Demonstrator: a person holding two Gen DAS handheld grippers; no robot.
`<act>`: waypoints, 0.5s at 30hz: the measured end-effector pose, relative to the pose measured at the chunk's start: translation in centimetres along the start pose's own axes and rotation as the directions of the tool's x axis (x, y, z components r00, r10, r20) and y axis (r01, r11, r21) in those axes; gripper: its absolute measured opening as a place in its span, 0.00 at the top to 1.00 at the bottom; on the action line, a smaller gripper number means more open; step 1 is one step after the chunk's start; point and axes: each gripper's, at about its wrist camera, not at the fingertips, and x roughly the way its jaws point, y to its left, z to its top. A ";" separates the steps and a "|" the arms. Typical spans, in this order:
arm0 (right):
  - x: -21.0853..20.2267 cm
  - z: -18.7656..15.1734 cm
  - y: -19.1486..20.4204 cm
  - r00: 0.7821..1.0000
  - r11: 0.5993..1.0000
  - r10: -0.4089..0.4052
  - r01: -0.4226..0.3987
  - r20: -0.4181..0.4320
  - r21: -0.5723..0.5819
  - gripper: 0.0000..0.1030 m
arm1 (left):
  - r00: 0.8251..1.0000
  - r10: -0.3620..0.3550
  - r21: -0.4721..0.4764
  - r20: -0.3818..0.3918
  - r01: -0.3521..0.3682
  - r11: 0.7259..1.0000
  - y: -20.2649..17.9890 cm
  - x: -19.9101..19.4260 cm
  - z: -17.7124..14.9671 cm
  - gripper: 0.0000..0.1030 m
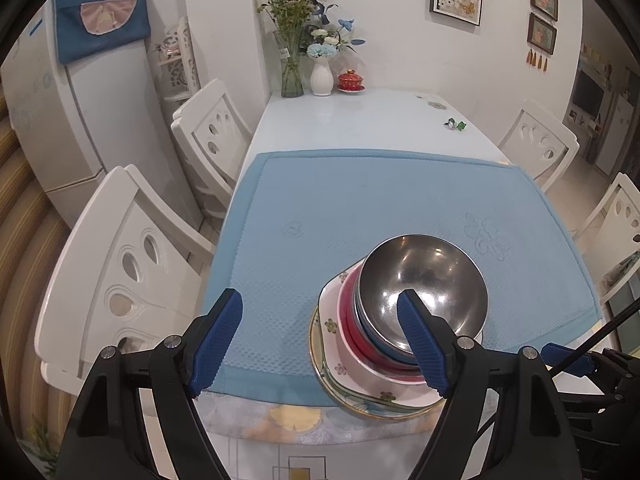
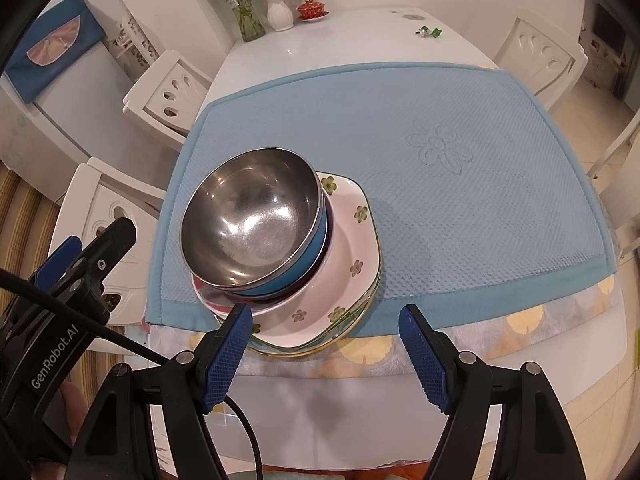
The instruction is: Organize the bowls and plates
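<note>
Above the blue mat (image 2: 460, 208), I held both grippers, left (image 1: 320, 344) and right (image 2: 326, 354), released; I judged the steel bowl (image 2: 250, 216) needed lifting straight off its stack.

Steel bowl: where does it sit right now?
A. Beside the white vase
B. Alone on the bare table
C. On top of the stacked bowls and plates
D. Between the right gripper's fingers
C: the steel bowl tops coloured bowls nested on the flowered plate.

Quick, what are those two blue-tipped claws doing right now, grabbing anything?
Left gripper: open, holding nothing, beside the stack of bowls.
Right gripper: open, holding nothing, just short of the plates.
</note>
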 end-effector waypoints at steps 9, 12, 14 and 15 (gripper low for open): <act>-0.7 -0.7 -0.3 1.000 1.000 -0.009 0.009 0.013 0.004 0.28 | 1.000 -0.020 0.007 0.007 0.020 1.000 -0.7 -0.7 -0.2 0.24; -1.1 -0.7 -0.4 1.000 1.000 -0.008 0.008 0.023 0.001 0.28 | 1.000 -0.015 0.012 0.018 0.015 1.000 -1.1 -1.2 -0.2 0.24; -1.3 -0.7 -0.5 1.000 1.000 -0.009 0.009 0.024 -0.009 0.28 | 1.000 -0.010 0.010 0.021 0.010 1.000 -1.5 -1.4 -0.3 0.24; -1.3 -0.7 -0.6 1.000 1.000 -0.009 0.009 0.023 -0.013 0.28 | 1.000 -0.009 0.007 0.020 0.009 1.000 -1.6 -1.4 -0.3 0.24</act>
